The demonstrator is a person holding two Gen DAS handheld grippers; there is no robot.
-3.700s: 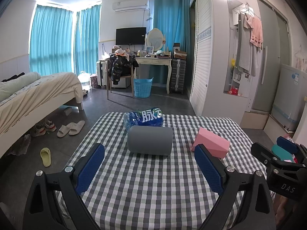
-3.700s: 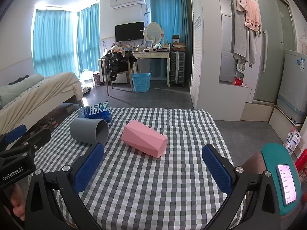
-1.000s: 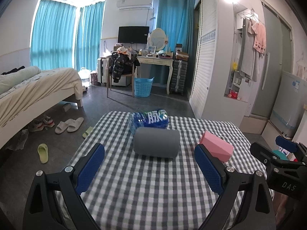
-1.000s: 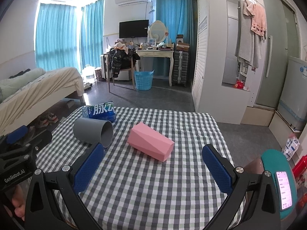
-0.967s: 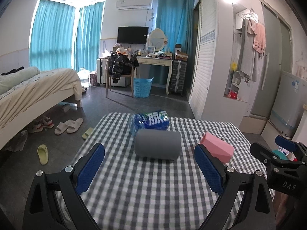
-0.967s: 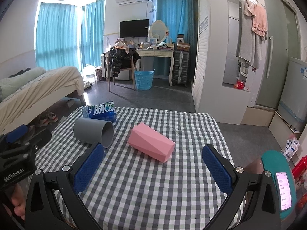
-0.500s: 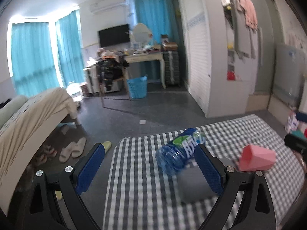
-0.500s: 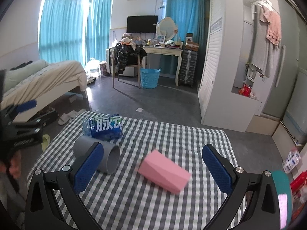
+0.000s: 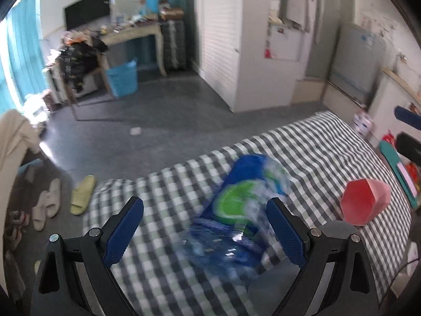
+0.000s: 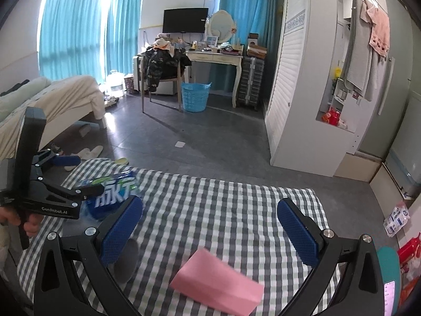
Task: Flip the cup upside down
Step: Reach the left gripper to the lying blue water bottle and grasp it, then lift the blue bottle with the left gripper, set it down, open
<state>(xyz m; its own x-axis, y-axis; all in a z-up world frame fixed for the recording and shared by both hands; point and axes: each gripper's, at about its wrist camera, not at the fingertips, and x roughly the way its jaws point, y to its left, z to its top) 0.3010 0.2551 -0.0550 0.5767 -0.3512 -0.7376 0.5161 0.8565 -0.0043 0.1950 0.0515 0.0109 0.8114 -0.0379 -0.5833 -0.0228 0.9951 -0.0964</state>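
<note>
A pink faceted cup lies on its side on the checked tablecloth, low between the fingers of my open right gripper. The left wrist view shows the pink cup from its base end. A grey cup also lies on its side, mostly hidden behind my right gripper's left finger. My left gripper is open and hovers over a blurred blue water bottle. In the right wrist view the left gripper is rolled sideways above the bottle, held by a hand.
A phone in a teal case sits off the table's right side. The table's far edge drops to a grey floor with slippers. Beyond are a bed, a chair, a blue basket and a white wardrobe.
My left gripper has swung left and tipped down, so the bottle now fills its view. My right gripper has moved forward, leaving the pink cup low in its view. Both stay open.
</note>
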